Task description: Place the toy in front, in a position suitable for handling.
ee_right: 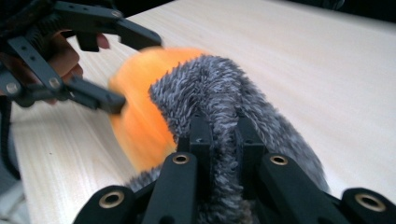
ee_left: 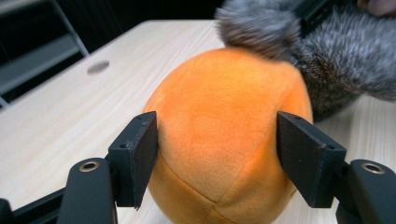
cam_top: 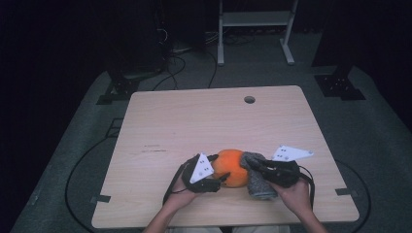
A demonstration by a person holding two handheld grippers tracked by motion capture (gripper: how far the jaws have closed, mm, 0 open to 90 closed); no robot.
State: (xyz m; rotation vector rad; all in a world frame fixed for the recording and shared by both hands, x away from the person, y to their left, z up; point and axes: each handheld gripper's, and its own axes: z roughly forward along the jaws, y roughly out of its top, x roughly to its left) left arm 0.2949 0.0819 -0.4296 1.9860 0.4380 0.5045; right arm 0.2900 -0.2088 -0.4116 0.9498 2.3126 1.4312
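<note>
Near the tabletop's front edge, about midway along it, an orange ball is lying with a grey fuzzy sock draped against its right side. The right gripper is clamping a fold of the sock between its closed jaws. The left gripper is straddling the ball, its jaws standing apart at either flank; whether the pads are pressing on the plush I cannot tell.

The step in hand seems to be working the sock onto or off the ball, one hand steadying, the other pulling. The next move likely calls for a firm hold on the ball while the sock's fold is drawn across it without slipping out of the pinch.

The left gripper view is showing the ball's seams and the jaws at its sides. The right gripper view is showing the pinched fold running between the right jaws. The high view is giving the place on the tabletop.
</note>
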